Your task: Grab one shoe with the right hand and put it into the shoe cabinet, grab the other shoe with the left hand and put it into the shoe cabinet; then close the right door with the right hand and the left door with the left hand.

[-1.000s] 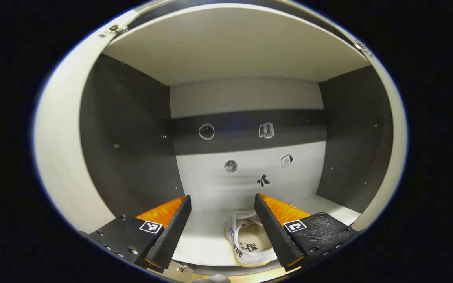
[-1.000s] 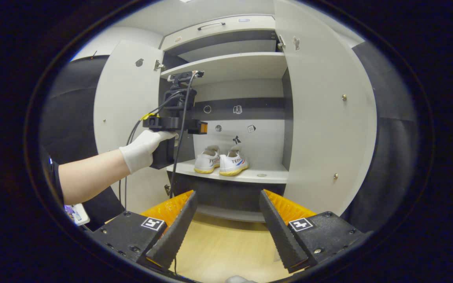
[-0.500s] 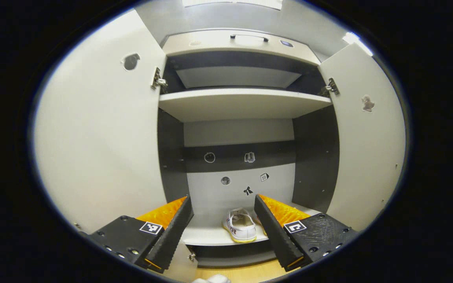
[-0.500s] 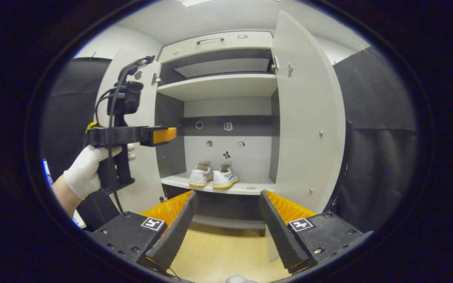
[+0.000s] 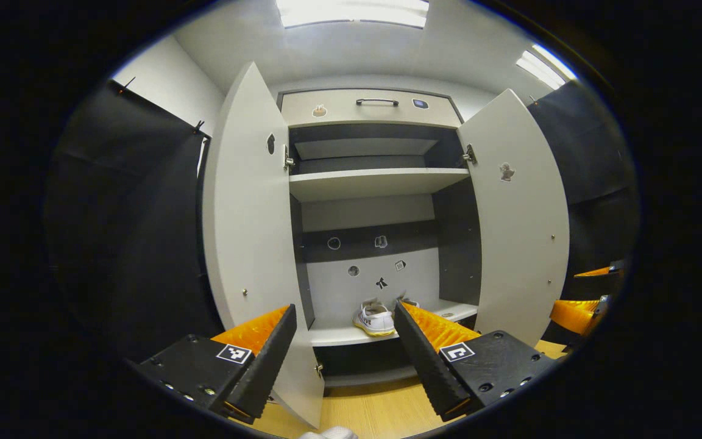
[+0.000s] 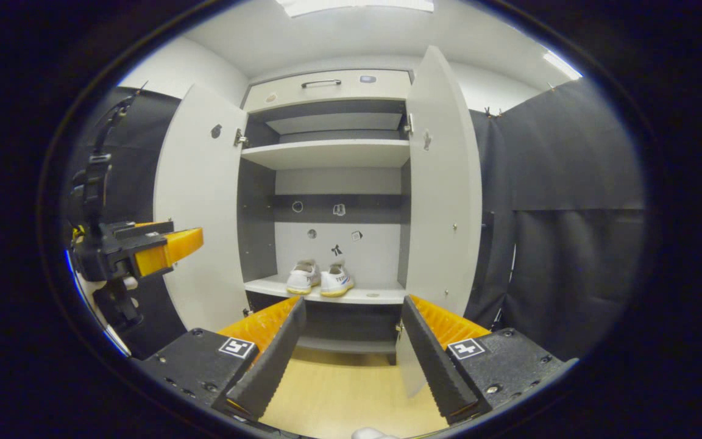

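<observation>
Right gripper view: the two white shoes (image 6: 319,279) sit side by side, touching or nearly so, on the lower shelf (image 6: 381,296) of the shoe cabinet (image 6: 326,91), toward its left half, heels facing out. In the left gripper view one shoe (image 5: 374,317) is plain on the same shelf, and the other is mostly hidden behind that gripper's right finger. Both doors stand wide open: the left door (image 6: 198,207) swung out to the left, the right door (image 6: 442,183) swung out to the right, each flanking the opening. Small stickers dot the back panel (image 6: 339,244) above the shoes, and an upper shelf (image 6: 326,152) crosses higher up.

The right gripper (image 6: 351,347) hangs low in front of the cabinet, above the wooden floor (image 6: 339,390), its fingers spread wide with nothing between them. The left gripper (image 5: 345,347) is likewise spread wide and holds nothing, well back from the shelf. In the right gripper view it shows at the far left edge (image 6: 138,250), apart from the left door, with cables rising above it. The right door's lower corner stands just beside the right gripper's right finger. Black cloth (image 6: 570,213) closes in both sides.
</observation>
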{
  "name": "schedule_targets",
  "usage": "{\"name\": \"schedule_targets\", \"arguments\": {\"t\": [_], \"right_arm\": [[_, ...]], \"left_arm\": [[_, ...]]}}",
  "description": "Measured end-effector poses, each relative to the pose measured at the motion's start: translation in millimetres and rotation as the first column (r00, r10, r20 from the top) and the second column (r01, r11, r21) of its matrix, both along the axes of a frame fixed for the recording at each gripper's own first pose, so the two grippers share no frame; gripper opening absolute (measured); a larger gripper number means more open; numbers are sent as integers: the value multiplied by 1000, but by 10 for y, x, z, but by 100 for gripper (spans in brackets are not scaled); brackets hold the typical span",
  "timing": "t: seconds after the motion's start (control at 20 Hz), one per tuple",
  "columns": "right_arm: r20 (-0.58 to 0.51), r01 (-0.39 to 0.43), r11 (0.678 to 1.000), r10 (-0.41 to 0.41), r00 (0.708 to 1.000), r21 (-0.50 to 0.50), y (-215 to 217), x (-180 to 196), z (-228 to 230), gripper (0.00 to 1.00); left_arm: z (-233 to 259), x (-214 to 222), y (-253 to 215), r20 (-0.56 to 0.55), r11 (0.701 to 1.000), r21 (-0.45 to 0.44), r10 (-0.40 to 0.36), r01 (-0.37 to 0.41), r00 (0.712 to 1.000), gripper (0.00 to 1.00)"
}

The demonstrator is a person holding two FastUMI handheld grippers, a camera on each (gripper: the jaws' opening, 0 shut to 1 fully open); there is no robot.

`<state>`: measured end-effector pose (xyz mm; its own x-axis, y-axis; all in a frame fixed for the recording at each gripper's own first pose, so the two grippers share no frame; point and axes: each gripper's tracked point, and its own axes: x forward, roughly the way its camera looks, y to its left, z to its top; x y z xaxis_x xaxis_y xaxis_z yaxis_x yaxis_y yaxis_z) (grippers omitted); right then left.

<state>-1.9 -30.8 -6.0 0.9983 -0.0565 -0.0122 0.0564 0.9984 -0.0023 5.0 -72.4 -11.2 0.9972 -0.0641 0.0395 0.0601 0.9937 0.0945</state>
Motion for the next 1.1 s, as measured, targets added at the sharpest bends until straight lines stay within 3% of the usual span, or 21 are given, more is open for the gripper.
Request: {"name": "schedule_targets", "arguments": {"t": [0.25, 0.55, 0.85, 1.1], "right_arm": [[-38, 19, 1000, -18, 999, 11, -90, -211, -190, 100], [-50, 13, 1000, -12, 999, 21, -421, -146, -172, 100], [-1, 140, 990, -140, 990, 13, -1527, 109, 102, 100], [-12, 239, 970, -239, 971, 51, -2396, 435, 175, 100]], "left_arm": [[-448, -537, 59, -76, 999, -36, 27, -30, 997, 96], [-568, -574, -93, -108, 996, -58, 61, -68, 992, 96], [-464, -416, -428, -106, 993, -89, 61, -71, 992, 96], [-371, -340, -617, -93, 988, -90, 117, -126, 989, 96]]}}
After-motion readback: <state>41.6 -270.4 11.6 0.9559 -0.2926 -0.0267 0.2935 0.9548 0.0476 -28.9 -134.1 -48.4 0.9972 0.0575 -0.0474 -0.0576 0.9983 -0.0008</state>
